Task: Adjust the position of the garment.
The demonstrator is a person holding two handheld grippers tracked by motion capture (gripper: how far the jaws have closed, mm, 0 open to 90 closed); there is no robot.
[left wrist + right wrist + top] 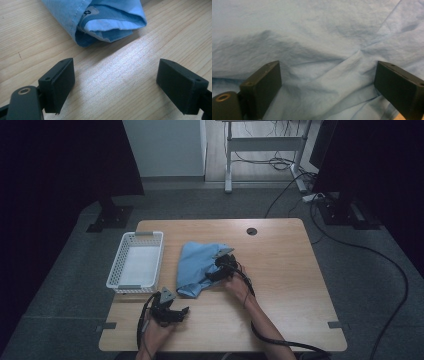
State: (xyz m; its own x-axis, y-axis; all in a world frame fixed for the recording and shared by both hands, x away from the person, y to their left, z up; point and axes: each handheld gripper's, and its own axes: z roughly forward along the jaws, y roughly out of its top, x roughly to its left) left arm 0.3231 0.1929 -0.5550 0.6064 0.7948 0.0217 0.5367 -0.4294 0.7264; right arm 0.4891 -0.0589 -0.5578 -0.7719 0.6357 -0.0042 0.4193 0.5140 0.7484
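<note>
The blue shirt (197, 265) lies folded near the middle of the wooden counter (285, 270), just right of the white basket (135, 261). In the high view its right edge is covered by the right gripper (216, 270) and the hand behind it, so the fabric under them cannot be seen.

Left to right in the high view:
- The white basket stands near the counter's left edge. Its perforated walls hide part of its floor; the visible part looks plain white.
- The left gripper (181, 312) rests low near the front edge, below the shirt's lower corner and apart from it. The person's forearm is cut off by the bottom edge.
- The right gripper sits on the shirt's right side.

In the left gripper view, the jaws stand wide apart over bare wood with nothing between them. The folded corner of the shirt (100, 20) lies ahead. A small label (88, 12) shows inside the fold; its mark is too small to read.

In the right gripper view, the jaws stand apart over creased blue fabric (317, 50) without clamping it. The shirt's edges are cut off on every side there.
</note>
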